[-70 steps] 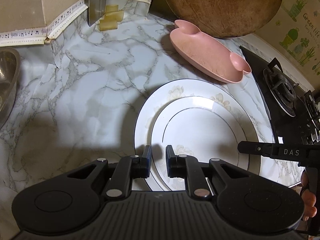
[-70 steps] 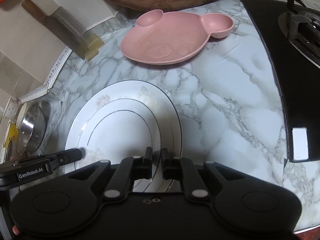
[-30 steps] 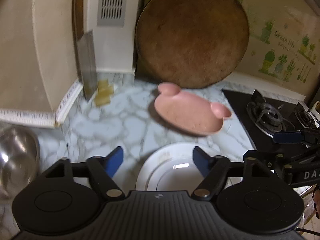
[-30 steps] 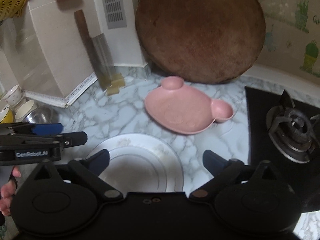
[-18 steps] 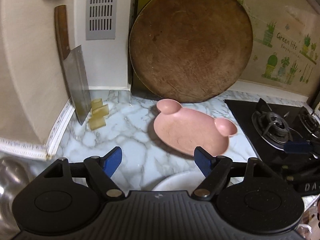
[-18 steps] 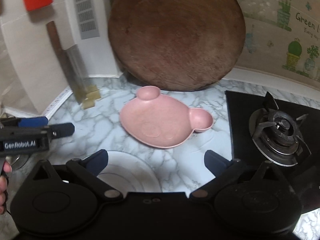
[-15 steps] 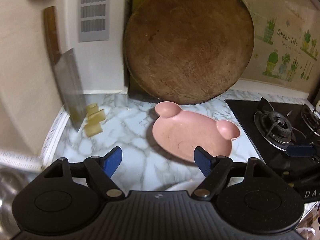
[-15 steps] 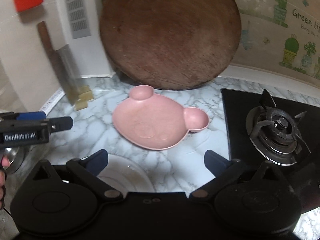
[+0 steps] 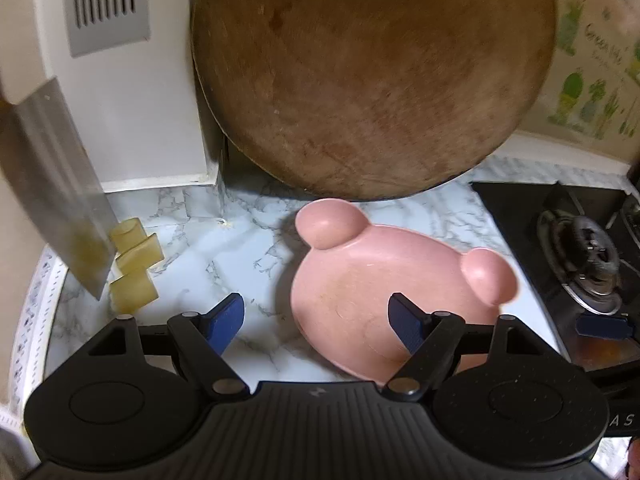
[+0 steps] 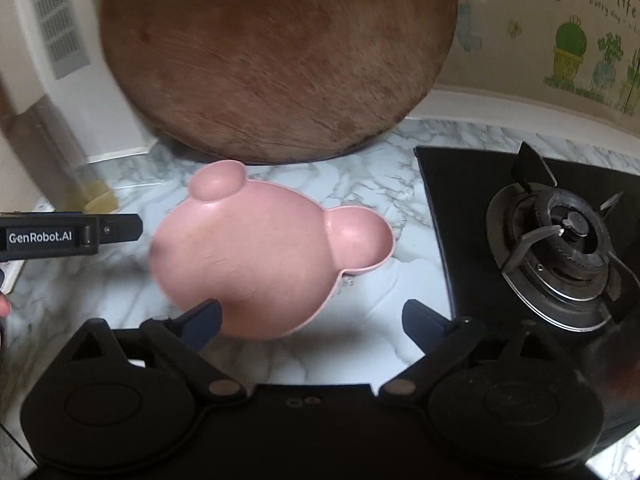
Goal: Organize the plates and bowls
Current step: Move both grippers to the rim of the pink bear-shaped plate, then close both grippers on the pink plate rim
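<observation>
Around our white-and-grey marble countertop (image 9: 208,264)
We see a round brown wooden chopping board (image 9: 372,76) leaning on the wall, a steel cleaver blade (image 9: 52,184) beside yellow blocks (image 9: 134,264), and a black gas hob (image 10: 560,236).

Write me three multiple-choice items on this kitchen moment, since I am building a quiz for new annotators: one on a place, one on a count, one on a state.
1. Where does the pink bear-shaped plate lie?
A. on the gas stove
B. on the marble counter in front of the round wooden board
C. inside a sink

2. How many round ears does the pink plate have?
A. one
B. two
C. four

3. How does the right gripper stand?
A. open, with nothing held
B. shut on the pink plate
C. shut on a knife

Answers:
1. B: the plate rests on the marble counter, with the round wooden board leaning up behind it and the gas stove off to the side.
2. B: two round lobes stick out of its rim.
3. A: its jaws have just been closing a little but stand wide apart, and no pad presses on anything.
</observation>
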Demonstrator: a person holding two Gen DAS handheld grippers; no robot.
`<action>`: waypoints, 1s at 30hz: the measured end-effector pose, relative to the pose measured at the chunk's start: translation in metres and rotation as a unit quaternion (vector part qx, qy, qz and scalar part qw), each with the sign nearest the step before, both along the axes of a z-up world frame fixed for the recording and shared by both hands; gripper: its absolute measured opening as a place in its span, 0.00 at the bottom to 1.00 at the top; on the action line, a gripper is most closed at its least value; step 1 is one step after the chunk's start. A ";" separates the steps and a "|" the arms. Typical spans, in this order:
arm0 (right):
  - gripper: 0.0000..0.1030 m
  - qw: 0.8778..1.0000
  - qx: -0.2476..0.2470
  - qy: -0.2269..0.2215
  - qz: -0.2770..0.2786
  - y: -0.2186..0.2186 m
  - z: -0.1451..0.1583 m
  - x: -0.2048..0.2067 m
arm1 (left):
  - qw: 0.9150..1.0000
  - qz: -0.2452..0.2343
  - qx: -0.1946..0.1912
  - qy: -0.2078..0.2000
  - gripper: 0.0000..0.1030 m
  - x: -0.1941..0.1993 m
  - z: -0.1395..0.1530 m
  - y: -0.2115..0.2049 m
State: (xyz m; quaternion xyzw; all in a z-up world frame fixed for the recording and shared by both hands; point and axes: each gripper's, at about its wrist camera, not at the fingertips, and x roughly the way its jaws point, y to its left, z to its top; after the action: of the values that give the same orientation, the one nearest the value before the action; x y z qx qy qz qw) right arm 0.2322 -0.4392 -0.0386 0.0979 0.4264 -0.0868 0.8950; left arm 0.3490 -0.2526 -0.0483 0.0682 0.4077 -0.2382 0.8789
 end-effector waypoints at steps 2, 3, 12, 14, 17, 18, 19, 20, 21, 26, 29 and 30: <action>0.85 1.000 0.002 0.011 -0.005 -0.005 -0.007 0.011 | 1.000 0.003 0.008 0.005 0.77 0.011 -0.008 -0.006; 0.84 1.000 0.004 0.017 -0.008 -0.007 -0.011 0.016 | 1.000 0.005 0.013 0.007 0.77 0.016 -0.013 -0.010; 0.66 0.998 0.036 0.051 -0.025 -0.022 -0.037 0.047 | 0.999 0.022 0.018 0.042 0.76 0.054 -0.043 -0.022; 0.55 0.997 0.043 0.056 -0.026 -0.025 -0.041 0.051 | 0.998 0.029 0.011 0.057 0.65 0.062 -0.048 -0.021; 0.51 0.996 0.051 0.062 -0.026 -0.027 -0.046 0.056 | 0.997 0.038 0.004 0.070 0.63 0.071 -0.053 -0.022; 0.50 0.996 0.051 0.062 -0.025 -0.027 -0.046 0.057 | 0.997 0.038 0.003 0.072 0.63 0.073 -0.055 -0.022; 0.49 0.997 0.051 0.061 -0.023 -0.027 -0.046 0.058 | 0.996 0.038 0.002 0.076 0.58 0.075 -0.056 -0.023; 0.47 0.997 0.050 0.060 -0.021 -0.026 -0.045 0.058 | 0.996 0.040 0.001 0.081 0.53 0.077 -0.057 -0.023; 0.45 0.997 0.050 0.060 -0.019 -0.026 -0.046 0.059 | 0.995 0.041 -0.001 0.086 0.51 0.078 -0.058 -0.024; 0.34 0.996 0.057 0.062 -0.017 -0.027 -0.047 0.061 | 0.995 0.037 -0.011 0.096 0.32 0.081 -0.059 -0.024; 0.28 0.996 0.060 0.062 -0.017 -0.027 -0.048 0.062 | 0.995 0.030 -0.009 0.097 0.24 0.080 -0.058 -0.026; 0.27 0.996 0.058 0.061 -0.018 -0.027 -0.048 0.061 | 0.995 0.028 -0.004 0.094 0.23 0.079 -0.058 -0.027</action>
State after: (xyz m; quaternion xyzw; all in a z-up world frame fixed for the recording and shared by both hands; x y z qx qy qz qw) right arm 0.2935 -0.4661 -0.0869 0.1521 0.4829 -0.0837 0.8583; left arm 0.4281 -0.2800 -0.1065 0.0303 0.4896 -0.2203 0.8431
